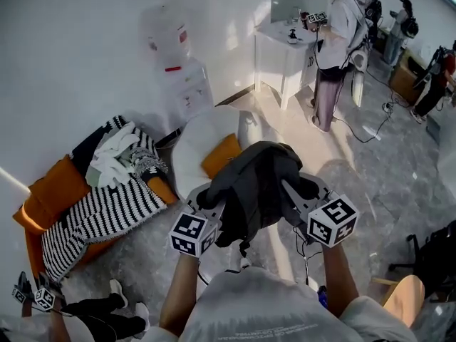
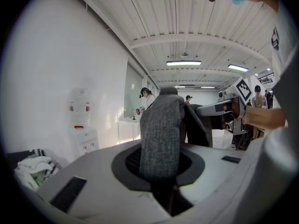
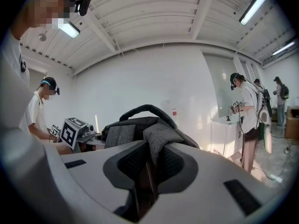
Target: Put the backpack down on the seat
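Observation:
I hold a dark grey backpack (image 1: pixel 256 180) in the air in front of my chest, by its two grey straps. My left gripper (image 1: pixel 214 206) is shut on the left strap (image 2: pixel 161 134), which runs up between the jaws in the left gripper view. Over on the other side, my right gripper (image 1: pixel 293 191) is shut on the right strap (image 3: pixel 156 141); the bag's body and top handle (image 3: pixel 140 110) show just beyond it. The seat, a white round chair (image 1: pixel 203 134) with an orange cushion (image 1: pixel 221 155), stands on the floor just past the bag.
An orange armchair (image 1: pixel 53 191) piled with a striped blanket (image 1: pixel 100 216) and clothes sits at the left. A water dispenser (image 1: pixel 178 70) stands against the wall. A person (image 1: pixel 335 48) stands at a white table (image 1: pixel 278 45) at the back. Another person's legs (image 1: pixel 107 315) are at the lower left.

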`<state>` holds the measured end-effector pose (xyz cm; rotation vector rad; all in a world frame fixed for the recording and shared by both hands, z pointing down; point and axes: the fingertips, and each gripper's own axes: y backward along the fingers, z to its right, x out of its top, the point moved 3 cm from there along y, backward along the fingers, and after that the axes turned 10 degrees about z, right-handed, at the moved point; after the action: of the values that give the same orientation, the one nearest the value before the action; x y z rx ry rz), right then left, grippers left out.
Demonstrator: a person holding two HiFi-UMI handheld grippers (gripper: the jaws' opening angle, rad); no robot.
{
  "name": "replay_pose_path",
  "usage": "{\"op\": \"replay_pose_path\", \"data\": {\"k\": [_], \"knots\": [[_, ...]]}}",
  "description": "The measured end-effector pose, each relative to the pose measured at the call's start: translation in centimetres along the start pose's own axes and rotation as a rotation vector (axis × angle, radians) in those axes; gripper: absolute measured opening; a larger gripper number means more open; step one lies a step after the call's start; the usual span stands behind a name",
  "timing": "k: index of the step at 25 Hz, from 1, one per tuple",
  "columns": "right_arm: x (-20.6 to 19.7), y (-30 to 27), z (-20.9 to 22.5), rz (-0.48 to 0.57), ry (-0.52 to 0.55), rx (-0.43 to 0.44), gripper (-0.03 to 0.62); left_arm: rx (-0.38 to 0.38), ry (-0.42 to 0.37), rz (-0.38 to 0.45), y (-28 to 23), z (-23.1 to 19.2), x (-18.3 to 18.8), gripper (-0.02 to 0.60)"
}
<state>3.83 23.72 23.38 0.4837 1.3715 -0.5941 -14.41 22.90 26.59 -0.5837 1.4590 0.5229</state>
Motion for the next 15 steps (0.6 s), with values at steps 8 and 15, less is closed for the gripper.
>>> {"op": "replay_pose_path", "data": {"k": [8,15], "knots": [[-0.2,-2.9,2.0,-0.008,-0.019,-0.041,0.043,-0.045,-0.016,-0.006,-3.0,-3.1,-0.3,0.078],[0.3,-4.4,3.9,-0.014,-0.003,-0.057,0.043,-0.060,-0.010,0.004,-5.5,-4.5,-0.1,0.078]]}}
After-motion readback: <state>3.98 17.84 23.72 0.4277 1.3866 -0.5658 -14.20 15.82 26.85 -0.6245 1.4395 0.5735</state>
